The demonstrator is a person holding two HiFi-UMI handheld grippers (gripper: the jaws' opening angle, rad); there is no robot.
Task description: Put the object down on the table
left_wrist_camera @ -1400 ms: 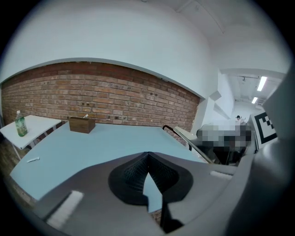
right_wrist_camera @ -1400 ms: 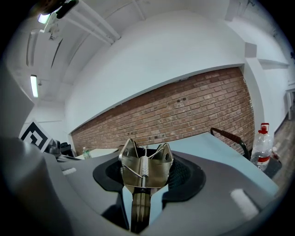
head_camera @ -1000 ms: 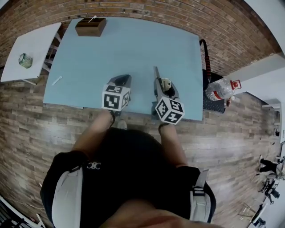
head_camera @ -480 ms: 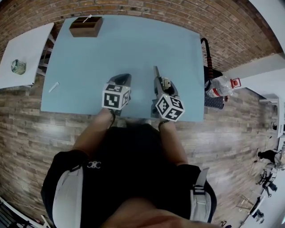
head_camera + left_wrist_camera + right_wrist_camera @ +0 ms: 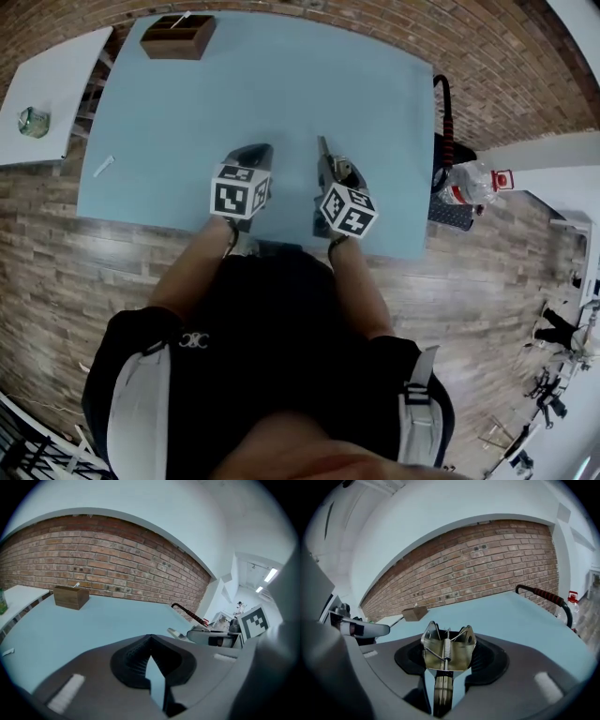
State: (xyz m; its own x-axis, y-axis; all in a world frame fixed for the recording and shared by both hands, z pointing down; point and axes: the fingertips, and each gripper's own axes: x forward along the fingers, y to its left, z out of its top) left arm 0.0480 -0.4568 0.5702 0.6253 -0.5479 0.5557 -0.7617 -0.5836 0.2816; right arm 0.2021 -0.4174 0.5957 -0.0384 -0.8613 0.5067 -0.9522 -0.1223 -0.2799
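Over the near part of the light-blue table (image 5: 281,84) my right gripper (image 5: 334,171) is shut on a shiny metal spring clamp (image 5: 323,155). In the right gripper view the clamp (image 5: 447,651) stands upright between the dark jaws of the right gripper (image 5: 449,663), its coil spring facing the camera and its handle running down. The left gripper (image 5: 253,152) hovers beside it to the left. In the left gripper view the left gripper (image 5: 150,640) has its tips together and holds nothing. The table (image 5: 93,620) lies below both.
A brown wooden box (image 5: 176,37) (image 5: 70,596) (image 5: 415,613) stands at the table's far left. A small white piece (image 5: 103,166) lies near the left edge. A black bar with a red grip (image 5: 442,112) (image 5: 546,595) and a water bottle (image 5: 473,178) are off the right side. A white side table (image 5: 52,84) carries a jar.
The head view has shifted a little. Both grippers stay over the table's near edge, drifting slightly left in the picture. The right gripper still holds the clamp.
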